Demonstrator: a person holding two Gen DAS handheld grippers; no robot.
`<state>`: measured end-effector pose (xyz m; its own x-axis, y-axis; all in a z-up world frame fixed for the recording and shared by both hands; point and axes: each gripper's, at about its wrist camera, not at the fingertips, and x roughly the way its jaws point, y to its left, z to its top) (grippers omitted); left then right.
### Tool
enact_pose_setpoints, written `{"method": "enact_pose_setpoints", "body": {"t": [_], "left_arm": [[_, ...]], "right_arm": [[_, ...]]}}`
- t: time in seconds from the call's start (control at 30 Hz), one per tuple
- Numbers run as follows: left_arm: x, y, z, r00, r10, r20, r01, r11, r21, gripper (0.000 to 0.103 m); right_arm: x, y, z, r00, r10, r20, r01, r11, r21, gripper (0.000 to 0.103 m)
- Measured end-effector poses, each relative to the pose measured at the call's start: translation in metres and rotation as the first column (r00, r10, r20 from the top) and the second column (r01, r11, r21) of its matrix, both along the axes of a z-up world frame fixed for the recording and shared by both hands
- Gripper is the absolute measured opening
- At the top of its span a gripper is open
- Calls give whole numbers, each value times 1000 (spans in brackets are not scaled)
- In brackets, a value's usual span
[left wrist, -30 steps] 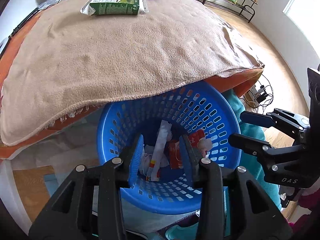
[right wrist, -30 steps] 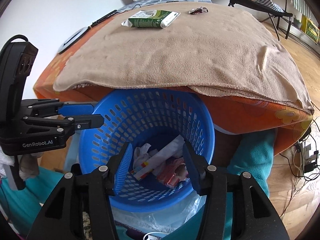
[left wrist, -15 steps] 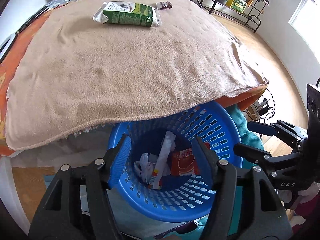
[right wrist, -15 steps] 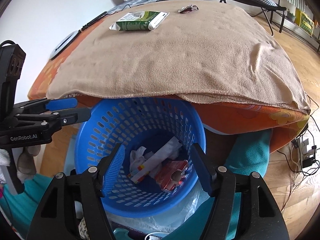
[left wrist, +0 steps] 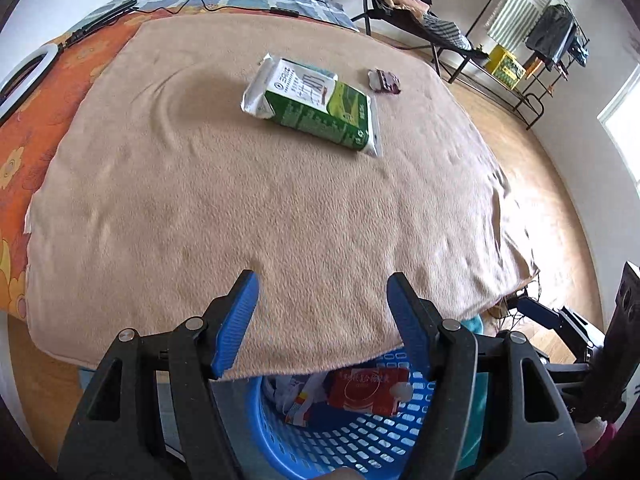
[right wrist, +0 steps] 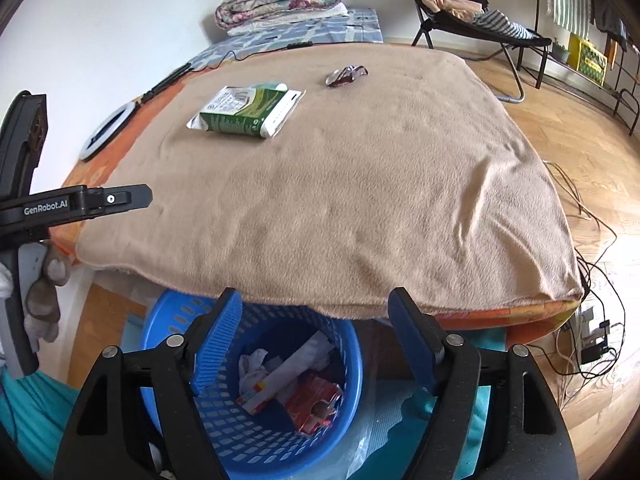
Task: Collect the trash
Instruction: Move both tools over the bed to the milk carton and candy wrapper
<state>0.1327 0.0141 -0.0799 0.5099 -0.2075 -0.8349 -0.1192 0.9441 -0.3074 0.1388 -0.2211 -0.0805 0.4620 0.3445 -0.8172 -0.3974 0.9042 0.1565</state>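
A green and white carton (left wrist: 311,107) (right wrist: 247,112) lies flat on the tan blanket (left wrist: 240,208) (right wrist: 340,184), far from both grippers. Beyond it rests a small dark red wrapper (left wrist: 385,81) (right wrist: 346,74). The blue perforated basket (left wrist: 340,440) (right wrist: 224,432) stands on the floor against the bed's near edge, holding a red packet (left wrist: 368,390) (right wrist: 316,398), white paper and a strip. My left gripper (left wrist: 323,312) is open and empty over the blanket's near edge. My right gripper (right wrist: 313,330) is open and empty above the basket.
Folded quilts (right wrist: 280,0) are stacked at the bed's far end. A white ring light (right wrist: 105,131) and a black cable lie along the left side. A folding chair (right wrist: 472,12) and a rack (left wrist: 532,64) stand on the wooden floor to the right, with cables (right wrist: 592,320) beside the bed.
Both grippers have risen and tilted up from the basket toward the bed, and their jaws have spread wider. The carton and wrapper now sit nearer the middle of both views.
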Motion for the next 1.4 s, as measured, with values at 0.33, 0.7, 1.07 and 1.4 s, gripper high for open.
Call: {"method": "enact_pose_setpoints", "body": {"t": [0.33,0.7,1.07,1.4], "left_arm": [[43,32,4,994,105,4,-104,992,-64,73],[84,41,-12,987,160,-29,-162,977,-136,77],[126,53,-32,969,240,-59,-247,946,-210,77],[162,56,-45,958,281,-55,-286,942,-172,75]], "right_arm": [[35,10,23,997,2,75,-1,1000,-22,77],[77,19,28,993,-11,120,15,999,-32,77],[143,19,31,979,-35,200,28,999,40,77],[232,30,11,991,-94,90,82,988,127,77]]}}
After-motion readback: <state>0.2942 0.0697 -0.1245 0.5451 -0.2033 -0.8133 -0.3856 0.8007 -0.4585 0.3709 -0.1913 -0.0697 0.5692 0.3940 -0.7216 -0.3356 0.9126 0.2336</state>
